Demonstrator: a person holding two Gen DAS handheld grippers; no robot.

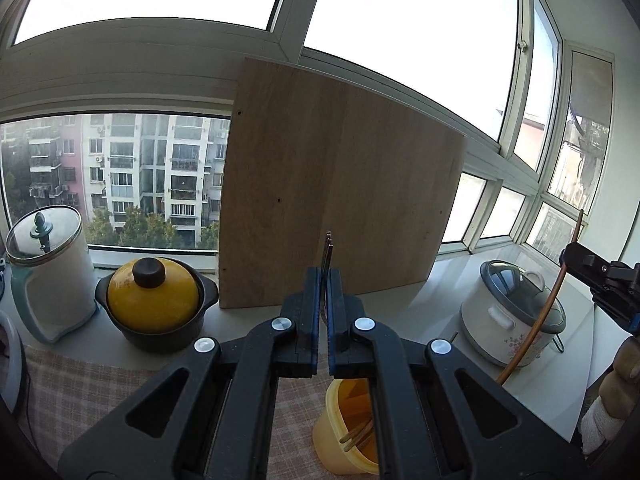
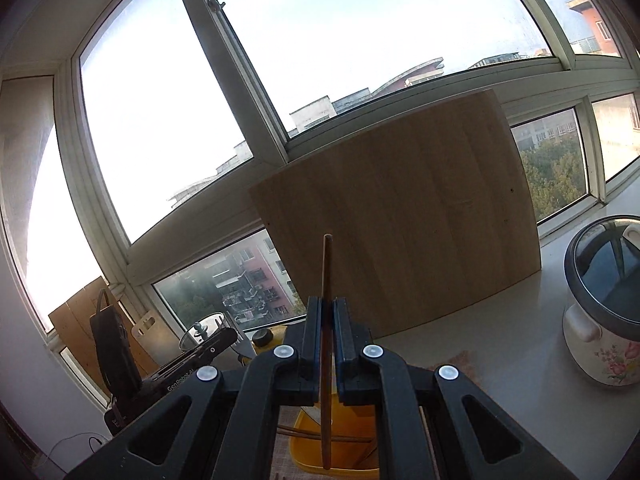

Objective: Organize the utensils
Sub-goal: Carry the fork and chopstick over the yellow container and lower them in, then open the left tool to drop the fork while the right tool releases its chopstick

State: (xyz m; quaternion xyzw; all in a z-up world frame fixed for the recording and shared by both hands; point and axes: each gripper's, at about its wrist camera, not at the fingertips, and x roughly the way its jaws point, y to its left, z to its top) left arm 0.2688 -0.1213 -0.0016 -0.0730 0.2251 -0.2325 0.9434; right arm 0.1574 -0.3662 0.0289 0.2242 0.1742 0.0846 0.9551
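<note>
left gripper point(image 1: 325, 276) fingers clamped thin dark sticks point(image 1: 328, 246); right gripper point(image 2: 327, 308) clamped one chopstick point(image 2: 326, 360) above yellow holder point(image 2: 352, 432). "genrobot.ai" read on left gripper's body.

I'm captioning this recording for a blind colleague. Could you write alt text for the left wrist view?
The left tongs are shut on a thin dark utensil above a yellow holder with chopsticks inside, on a counter by a window. A wooden board leans behind, a yellow-lidded pot sits left, a rice cooker right.
</note>
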